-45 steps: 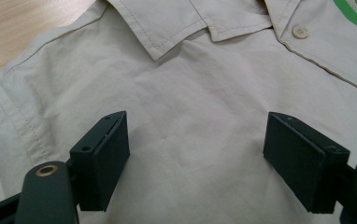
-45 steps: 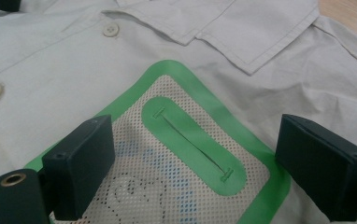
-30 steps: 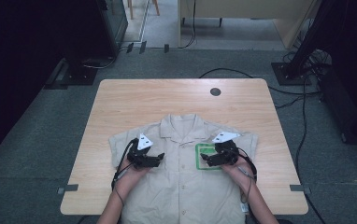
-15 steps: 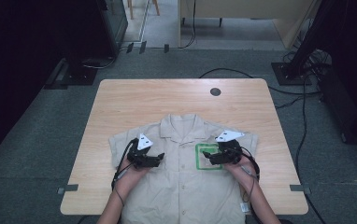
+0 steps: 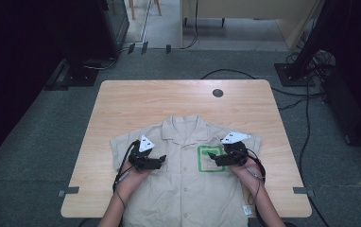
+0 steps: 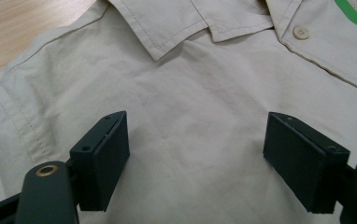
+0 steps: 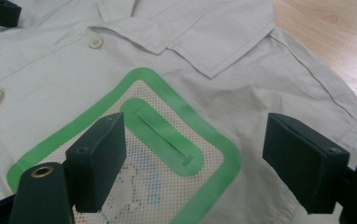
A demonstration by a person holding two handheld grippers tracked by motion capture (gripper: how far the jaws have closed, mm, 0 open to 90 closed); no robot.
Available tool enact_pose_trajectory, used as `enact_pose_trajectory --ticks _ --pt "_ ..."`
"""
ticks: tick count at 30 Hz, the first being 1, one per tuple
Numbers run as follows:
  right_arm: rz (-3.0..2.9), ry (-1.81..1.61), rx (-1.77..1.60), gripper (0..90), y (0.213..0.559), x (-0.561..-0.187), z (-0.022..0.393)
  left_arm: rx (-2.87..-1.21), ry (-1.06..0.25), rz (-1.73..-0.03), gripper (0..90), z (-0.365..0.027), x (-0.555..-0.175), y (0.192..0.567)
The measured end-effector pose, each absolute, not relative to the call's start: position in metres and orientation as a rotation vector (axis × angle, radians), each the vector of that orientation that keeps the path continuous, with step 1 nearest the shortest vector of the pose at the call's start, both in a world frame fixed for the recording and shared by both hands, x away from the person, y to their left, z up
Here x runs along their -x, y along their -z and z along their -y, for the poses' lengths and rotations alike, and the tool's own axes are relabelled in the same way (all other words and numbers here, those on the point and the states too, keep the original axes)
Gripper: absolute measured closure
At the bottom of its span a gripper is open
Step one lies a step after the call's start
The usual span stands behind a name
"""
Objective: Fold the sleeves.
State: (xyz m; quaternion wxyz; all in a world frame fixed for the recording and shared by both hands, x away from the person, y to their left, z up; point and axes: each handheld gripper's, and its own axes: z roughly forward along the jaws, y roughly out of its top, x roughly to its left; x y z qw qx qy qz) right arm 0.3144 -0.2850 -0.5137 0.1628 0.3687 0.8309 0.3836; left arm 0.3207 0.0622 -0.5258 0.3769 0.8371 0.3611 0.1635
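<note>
So the right gripper (image 5: 212, 156) fingers (image 7: 97, 158) have just been closed in a touch, though they're still set wide, and nothing is pinched between them yet; only flat cloth is seen in the gap. Compared with a second ago, that gripper has been nudged a bit toward the shirt's right edge, while the left gripper (image 5: 162, 160) is kept where it was. It can be read as lining up for a grab, probably the start of a fold, with nothing actually gripped so far.

The left fingers (image 6: 101, 158) are spread wide too, with bare fabric between them.

Relative to the shirt (image 5: 188, 189): the right fingers are held just over the green pocket patch (image 7: 167, 140), with the pocket slit between them, below the collar (image 7: 214, 42). The left fingers are hovered over the plain chest panel on the other side of the buttons (image 6: 301, 32), also just below the collar. The shirt itself is laid flat, face up, on the near half of the desk (image 5: 169, 104), collar pointing away from the person, hem at the near edge.
</note>
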Motion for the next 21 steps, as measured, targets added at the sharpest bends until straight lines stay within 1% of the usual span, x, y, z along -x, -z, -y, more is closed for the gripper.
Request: enact_pose_trajectory --ticks 21 --pt "-2.351 -1.094 -1.088 22.2 0.511 -0.318 0.302 -2.14 -0.418 -0.924 22.6 -0.062 -0.321 0.526"
